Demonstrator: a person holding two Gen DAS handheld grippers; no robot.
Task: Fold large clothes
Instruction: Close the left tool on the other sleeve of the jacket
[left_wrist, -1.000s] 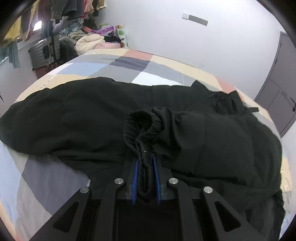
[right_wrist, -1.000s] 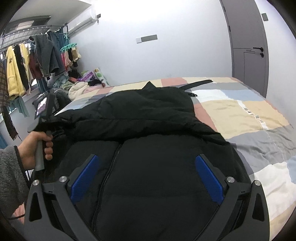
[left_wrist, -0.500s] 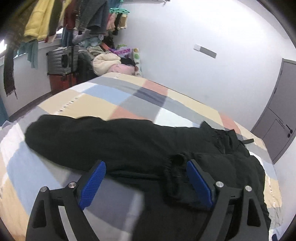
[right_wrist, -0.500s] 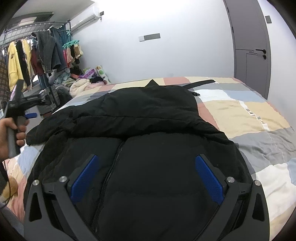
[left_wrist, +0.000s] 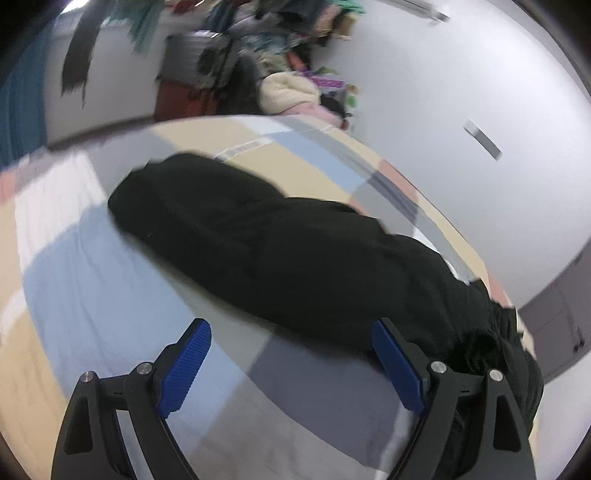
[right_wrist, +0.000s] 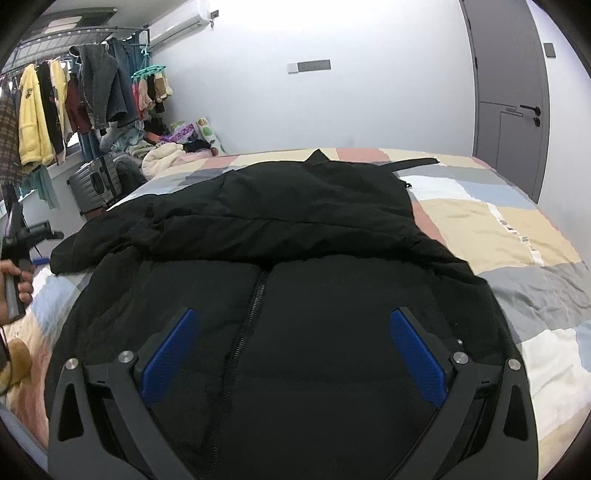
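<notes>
Both grippers gape wide and hold nothing: the right gripper (right_wrist: 291, 350) hangs over the zipper (right_wrist: 245, 317) of a black jacket (right_wrist: 295, 236) spread flat on the patchwork bedspread (right_wrist: 509, 236), while the left gripper (left_wrist: 291, 363) hovers beside its outstretched sleeve (left_wrist: 221, 225). Beyond, a suitcase (right_wrist: 98, 182) stands below hanging clothes (right_wrist: 74, 103).

Black claw (right_wrist: 291, 347) (blue ribbed pads (right_wrist: 418, 360))
</notes>
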